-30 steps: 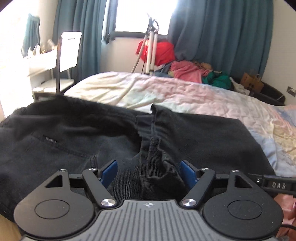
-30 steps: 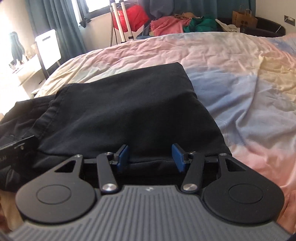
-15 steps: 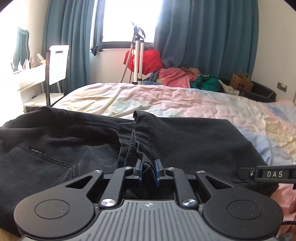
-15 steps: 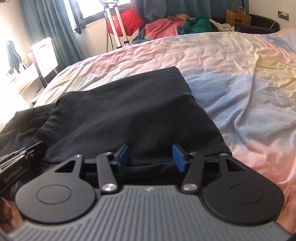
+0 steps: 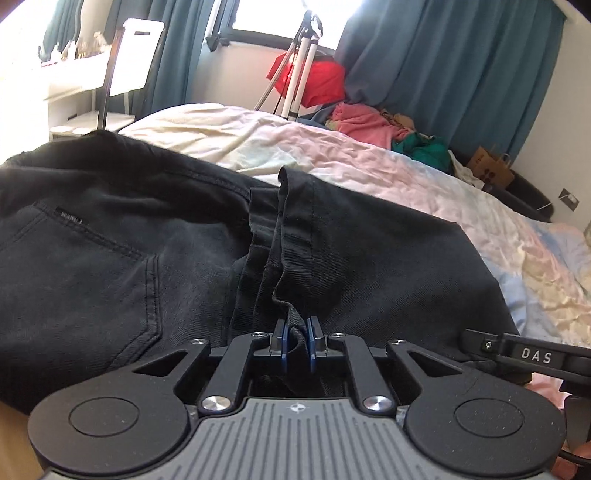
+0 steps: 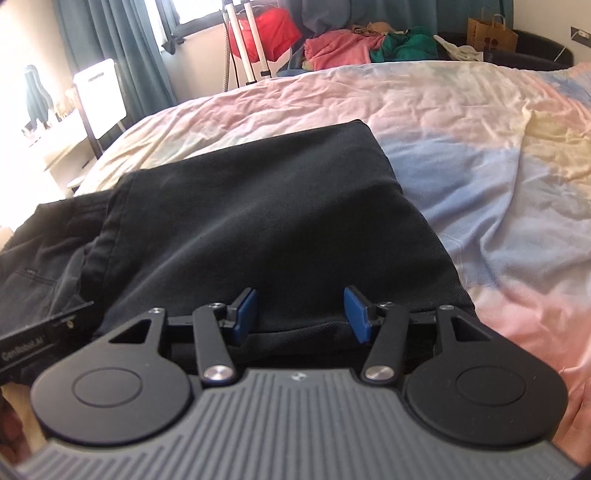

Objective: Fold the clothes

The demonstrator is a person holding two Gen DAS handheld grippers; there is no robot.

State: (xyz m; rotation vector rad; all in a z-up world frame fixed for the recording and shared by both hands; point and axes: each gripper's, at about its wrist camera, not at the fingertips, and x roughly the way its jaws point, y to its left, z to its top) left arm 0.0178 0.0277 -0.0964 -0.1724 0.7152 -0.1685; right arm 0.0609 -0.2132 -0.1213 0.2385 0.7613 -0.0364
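Note:
Black jeans lie folded on the pastel bed sheet, leg part laid over the seat part. My left gripper is shut on the bunched hem edge of the jeans at the near side, where the folded leg meets the pocket area. In the right wrist view the folded leg fills the middle. My right gripper is open, its blue pads either side of the near folded edge of the jeans, not closed on it. The right tool's side shows in the left wrist view.
The bed sheet stretches right and far. Beyond the bed stand a tripod, a red bag, a pile of pink and green clothes, a paper bag, teal curtains, and a white chair at left.
My left gripper closed from wide open onto the bunched jeans edge and has lifted it slightly, the view tilting. My right gripper stayed open at the near fold edge.

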